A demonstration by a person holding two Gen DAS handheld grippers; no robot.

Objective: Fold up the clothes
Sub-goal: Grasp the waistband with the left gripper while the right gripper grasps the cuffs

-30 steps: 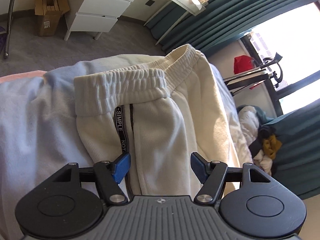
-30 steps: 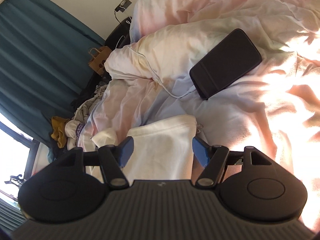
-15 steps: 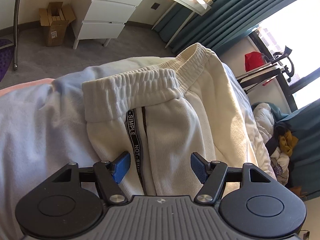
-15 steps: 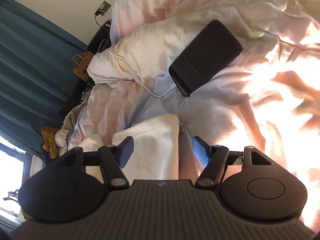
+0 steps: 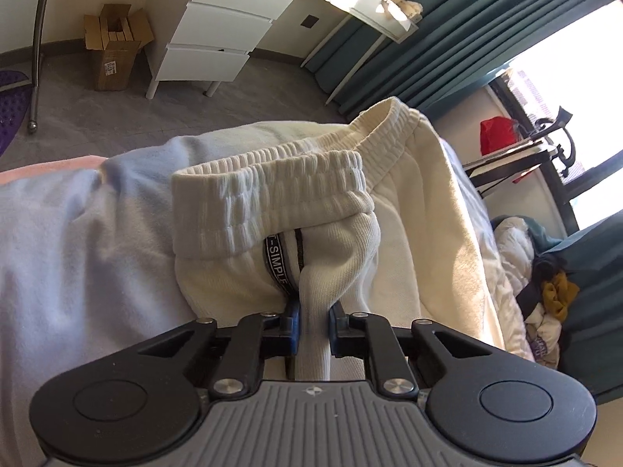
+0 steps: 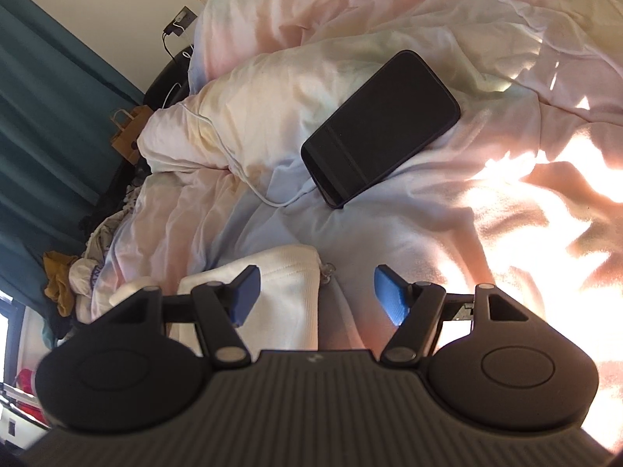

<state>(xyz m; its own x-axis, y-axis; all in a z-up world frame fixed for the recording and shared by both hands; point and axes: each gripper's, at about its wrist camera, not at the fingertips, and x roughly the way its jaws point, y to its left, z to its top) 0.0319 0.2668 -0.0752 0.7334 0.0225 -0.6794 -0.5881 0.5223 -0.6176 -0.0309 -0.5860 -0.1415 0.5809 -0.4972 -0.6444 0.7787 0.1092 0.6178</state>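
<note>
Cream sweatpants [image 5: 409,210] lie on the bed with the ribbed waistband [image 5: 268,194] toward the room and a black "SIMPLE" stripe down the side. My left gripper [image 5: 313,317] is shut on a pinched ridge of the sweatpants fabric just below the waistband. In the right wrist view the leg end of the sweatpants [image 6: 280,292] lies under the left finger. My right gripper [image 6: 315,292] is open and empty, just above the bedding at that hem.
A black phone [image 6: 379,128] with a white charging cable [image 6: 233,159] lies on the rumpled pastel duvet [image 6: 467,214]. A clothes pile [image 5: 545,292] sits by teal curtains. White drawers [image 5: 218,27] and a cardboard box [image 5: 113,54] stand on the floor beyond the bed.
My left gripper has closed, pinching up a ridge of sweatpants fabric. My right gripper has stayed open and shifted slightly, so the leg end now sits under its left finger.
</note>
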